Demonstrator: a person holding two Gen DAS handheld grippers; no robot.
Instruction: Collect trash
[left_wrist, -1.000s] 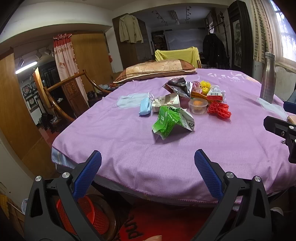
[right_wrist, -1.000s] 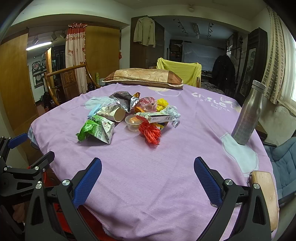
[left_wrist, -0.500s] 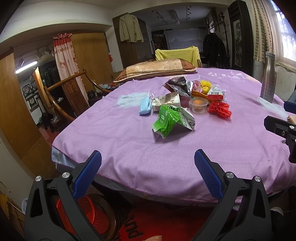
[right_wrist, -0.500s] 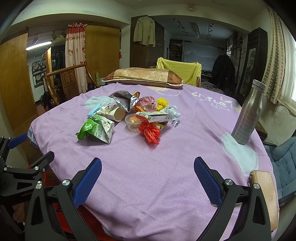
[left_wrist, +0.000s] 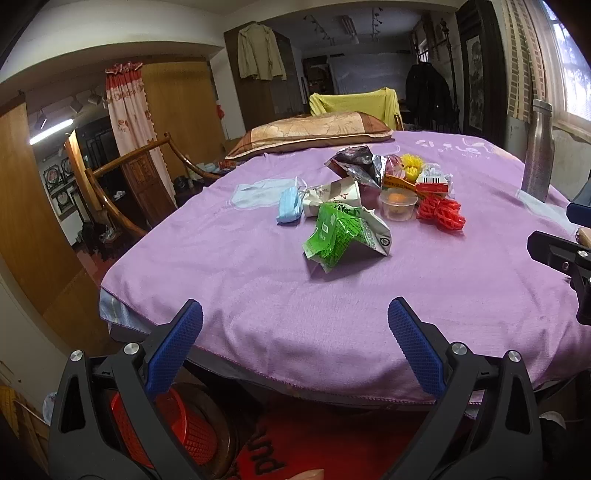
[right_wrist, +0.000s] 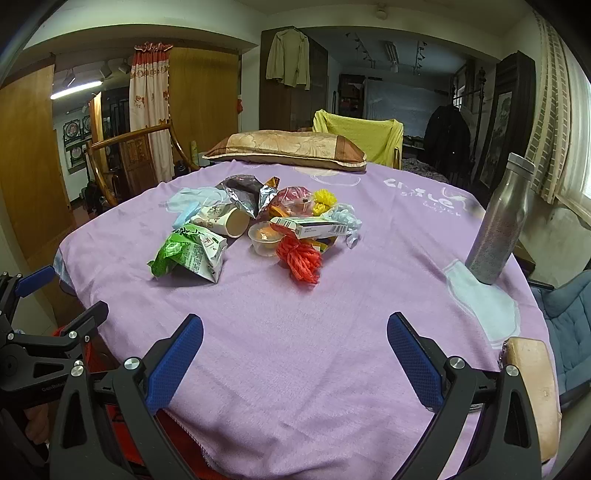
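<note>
Both hand-held grippers, left (left_wrist: 295, 325) and right (right_wrist: 294, 338), gape empty at the table's (right_wrist: 295, 369) near edge, trash pile (right_wrist: 255, 229) well apart.

my left camera looks forward from just off the near edge of the purple-covered table (left_wrist: 258, 280), low, the cloth's hem below it. my right camera sits over that edge further right, looking across the cloth. both face the trash pile (left_wrist: 369, 206) (right_wrist: 258, 229) mid-table, with the pillow (right_wrist: 284, 149) behind it, and each catches the other rig at its side.
</note>
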